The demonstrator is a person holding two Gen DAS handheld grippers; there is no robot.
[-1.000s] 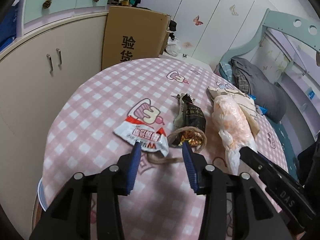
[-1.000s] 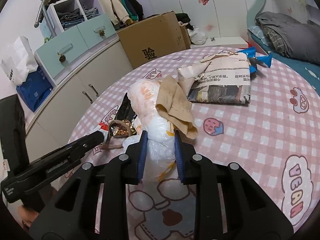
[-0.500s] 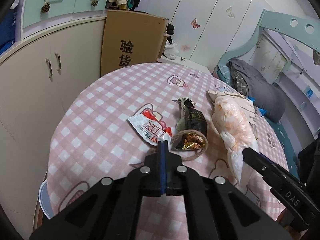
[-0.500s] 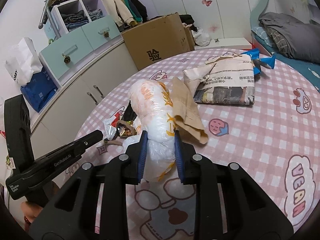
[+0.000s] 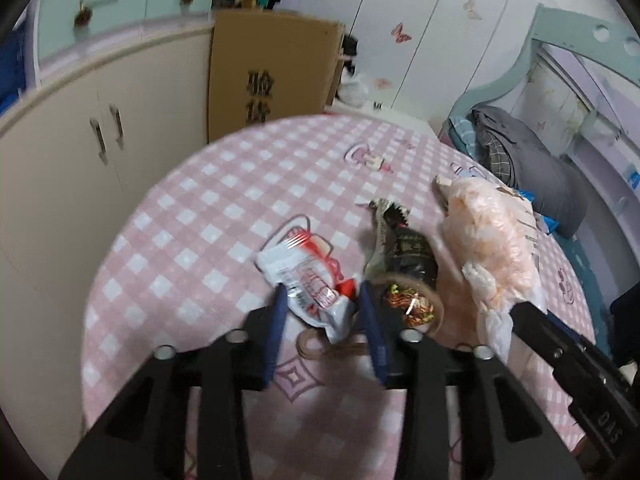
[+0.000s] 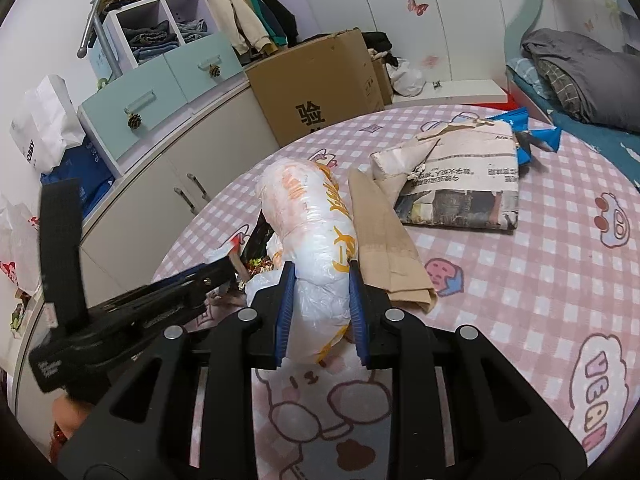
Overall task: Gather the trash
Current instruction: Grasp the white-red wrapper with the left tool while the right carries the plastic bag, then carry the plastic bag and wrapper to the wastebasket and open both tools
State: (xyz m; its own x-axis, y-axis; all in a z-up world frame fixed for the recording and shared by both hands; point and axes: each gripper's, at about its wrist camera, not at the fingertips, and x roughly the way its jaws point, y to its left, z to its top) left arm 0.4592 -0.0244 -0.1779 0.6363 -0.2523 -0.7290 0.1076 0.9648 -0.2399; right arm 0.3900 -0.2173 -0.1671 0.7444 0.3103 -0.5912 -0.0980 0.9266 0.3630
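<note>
Two wrist fisheye views over a round counter (image 5: 192, 216) w/ pink-and-white check cloth, bedroom behind.

Left view, motion-blurred: left tongs (image 5: 322, 312) spread wide, blue pads either side of a crumpled white-and-red snack wrapper (image 5: 308, 276). Wrapper's lower end sits between the pads; can't tell if either pad touches it. Just at 3 o'clock of the wrapper, a brown twine loop (image 5: 416, 304) around a shiny gold-orange wrapper scrap. At 12 o'clock of that loop, a dark foil packet (image 5: 404, 248) lying flat. Further toward 3 o'clock, a long white-and-orange plastic bag (image 5: 484, 232), its near end at the tip of the right tool, which enters from 4 o'clock.

Right view: right tongs (image 6: 322, 288) at narrow gap, clamped on the plastic bag (image 6: 316, 220) near its knotted end; bag stretches away toward 12 o'clock on the counter (image 6: 560, 280). Touching its 3 o'clock side, a folded brown paper bag (image 6: 384, 236). Beyond that, at 1 o'clock, a folded newspaper (image 6: 464, 184) w/ a blue wrapper (image 6: 532, 136) at its far corner. Left tool comes in from 9 o'clock, tip by the red-and-white wrapper.

Background: cardboard box (image 6: 320, 80) against cream cabinets, grey bedding (image 6: 580, 64) on bed at 2 o'clock.
</note>
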